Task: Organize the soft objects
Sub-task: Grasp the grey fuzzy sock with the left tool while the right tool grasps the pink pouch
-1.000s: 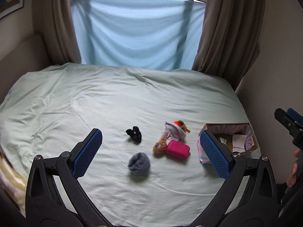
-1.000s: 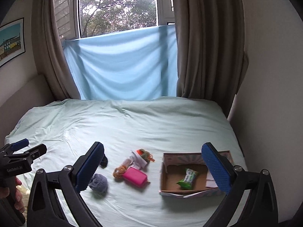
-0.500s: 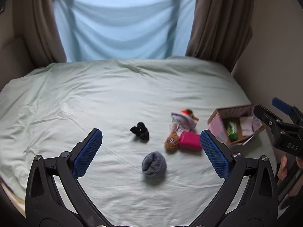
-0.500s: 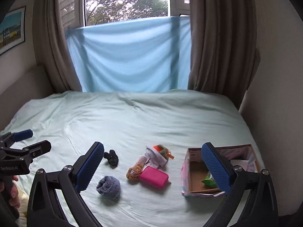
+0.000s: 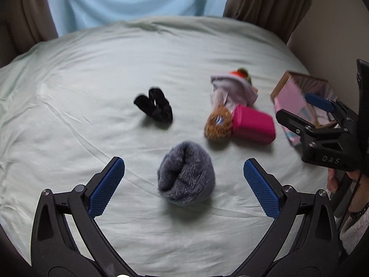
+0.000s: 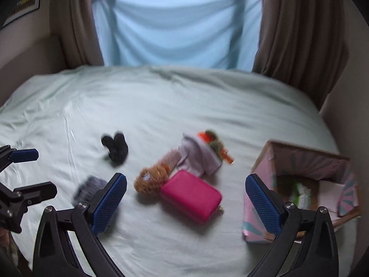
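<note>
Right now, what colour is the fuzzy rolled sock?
Grey-blue, clearest in the left wrist view: fuzzy rolled sock.

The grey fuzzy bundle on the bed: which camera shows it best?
The left wrist view: the grey fuzzy bundle lies whole and fairly sharp between the open fingers. In the right wrist view it is blurred and partly hidden behind a finger.

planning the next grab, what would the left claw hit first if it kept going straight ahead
Most likely the fluffy grey rolled sock bundle, which lies centred between the open left claw blue pads on the pale green bedsheet. Depth is unclear, so contact isn't certain.
</note>
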`<state>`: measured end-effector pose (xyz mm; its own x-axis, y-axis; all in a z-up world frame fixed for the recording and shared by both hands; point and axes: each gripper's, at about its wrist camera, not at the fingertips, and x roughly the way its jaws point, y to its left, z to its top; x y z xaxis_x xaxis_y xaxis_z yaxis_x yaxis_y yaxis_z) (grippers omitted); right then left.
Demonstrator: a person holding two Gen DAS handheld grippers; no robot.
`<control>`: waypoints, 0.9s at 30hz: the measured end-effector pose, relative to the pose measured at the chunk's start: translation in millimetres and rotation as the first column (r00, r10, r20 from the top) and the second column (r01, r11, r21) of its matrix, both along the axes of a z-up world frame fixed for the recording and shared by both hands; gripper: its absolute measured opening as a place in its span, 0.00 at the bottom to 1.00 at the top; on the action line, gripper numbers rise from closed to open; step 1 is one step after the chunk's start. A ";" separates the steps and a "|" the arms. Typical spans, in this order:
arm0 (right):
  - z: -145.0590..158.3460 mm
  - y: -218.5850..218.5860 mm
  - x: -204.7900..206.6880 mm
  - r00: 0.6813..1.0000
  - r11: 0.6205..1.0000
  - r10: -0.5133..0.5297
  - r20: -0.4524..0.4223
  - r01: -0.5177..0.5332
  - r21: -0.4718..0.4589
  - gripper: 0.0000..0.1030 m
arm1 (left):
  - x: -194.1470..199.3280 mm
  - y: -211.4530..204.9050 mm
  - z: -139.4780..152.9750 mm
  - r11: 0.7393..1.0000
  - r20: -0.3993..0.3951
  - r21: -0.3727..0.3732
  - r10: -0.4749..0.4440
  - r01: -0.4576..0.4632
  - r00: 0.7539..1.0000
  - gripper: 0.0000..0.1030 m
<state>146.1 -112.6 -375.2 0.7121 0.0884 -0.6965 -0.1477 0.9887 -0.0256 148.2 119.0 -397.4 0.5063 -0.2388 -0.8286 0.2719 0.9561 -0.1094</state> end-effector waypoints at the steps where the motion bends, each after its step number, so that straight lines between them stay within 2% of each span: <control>1: -13.8 0.0 5.8 1.000 1.000 0.008 -0.011 -0.008 -0.008 1.00 | 2.4 -2.0 -14.1 1.000 -0.012 0.003 0.002 -0.002 1.000 1.00; 7: -74.2 -4.1 38.4 0.996 0.994 0.077 -0.040 -0.080 -0.075 1.00 | 14.2 -11.0 -68.5 1.000 -0.042 0.010 0.004 -0.004 0.999 1.00; 15: -111.8 -5.7 59.9 0.976 0.975 0.198 -0.089 -0.206 -0.088 1.00 | 21.9 -17.3 -102.3 1.000 -0.057 0.016 0.021 -0.021 0.998 0.99; 19: -117.3 -7.0 66.0 0.967 0.966 0.234 -0.100 -0.243 -0.087 1.00 | 21.8 -19.5 -114.5 0.999 -0.089 0.015 0.039 -0.037 0.995 0.89; 20: -118.7 -6.4 67.2 0.965 0.964 0.239 -0.104 -0.248 -0.091 1.00 | 21.1 -20.5 -115.4 0.999 -0.086 0.027 0.042 -0.040 0.995 0.88; 25: -126.9 -3.8 68.8 0.961 0.959 0.250 -0.114 -0.262 -0.104 0.99 | 24.4 -27.3 -115.5 0.999 -0.075 0.042 0.036 -0.032 0.997 0.70; 27: -126.4 -5.7 68.6 0.963 0.962 0.247 -0.110 -0.257 -0.087 0.96 | 26.6 -29.6 -114.4 0.999 -0.071 0.045 0.025 -0.022 0.997 0.65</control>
<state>214.7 -118.3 -501.6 0.6038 0.1829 -0.7759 -0.3988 0.9120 -0.0954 174.9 89.4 -511.7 0.4506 -0.1899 -0.8723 0.2419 0.9665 -0.0855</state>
